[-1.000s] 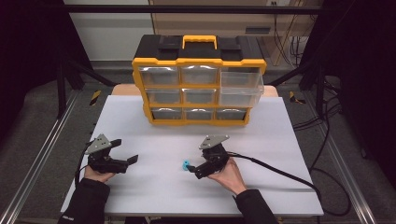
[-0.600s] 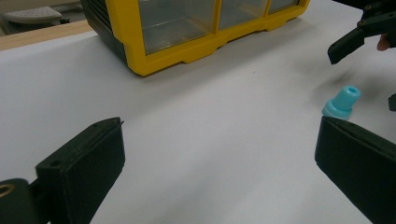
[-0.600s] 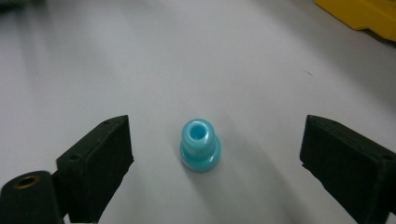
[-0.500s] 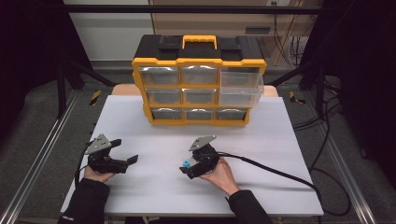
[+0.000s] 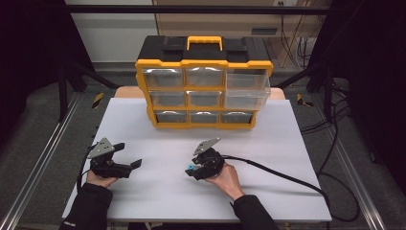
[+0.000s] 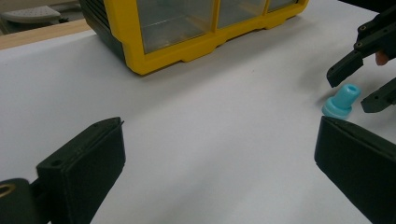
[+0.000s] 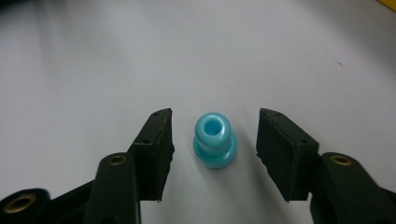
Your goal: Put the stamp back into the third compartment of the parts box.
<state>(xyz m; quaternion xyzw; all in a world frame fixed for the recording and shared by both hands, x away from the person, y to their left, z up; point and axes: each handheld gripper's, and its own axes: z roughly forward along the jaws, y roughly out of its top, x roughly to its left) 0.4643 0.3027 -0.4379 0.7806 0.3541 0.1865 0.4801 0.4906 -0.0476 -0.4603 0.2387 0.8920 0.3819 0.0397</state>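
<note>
A small light-blue plastic piece (image 7: 214, 140), a short neck on a wider base, stands upright on the white table (image 5: 163, 191). My right gripper (image 7: 214, 144) straddles it; the jaws have just been closing, and a gap remains on each side of the piece. In the high view the blue piece (image 5: 191, 167) sits at the tip of the right gripper (image 5: 193, 171). The left gripper (image 5: 135, 166) rests open at the table's left, nothing between its jaws. From the left gripper view (image 6: 219, 172) the blue piece (image 6: 341, 100) stands between the right gripper's fingertips (image 6: 343, 70).
A yellow and black drawer cabinet (image 5: 204, 81) with clear drawers stands at the back of the table; its upper right drawer (image 5: 247, 88) is pulled out a little. A black cable (image 5: 287, 177) trails from the right gripper to the table's right edge.
The right gripper has moved left over the blue piece and its jaws have narrowed around it. The left gripper has stayed where it was.
</note>
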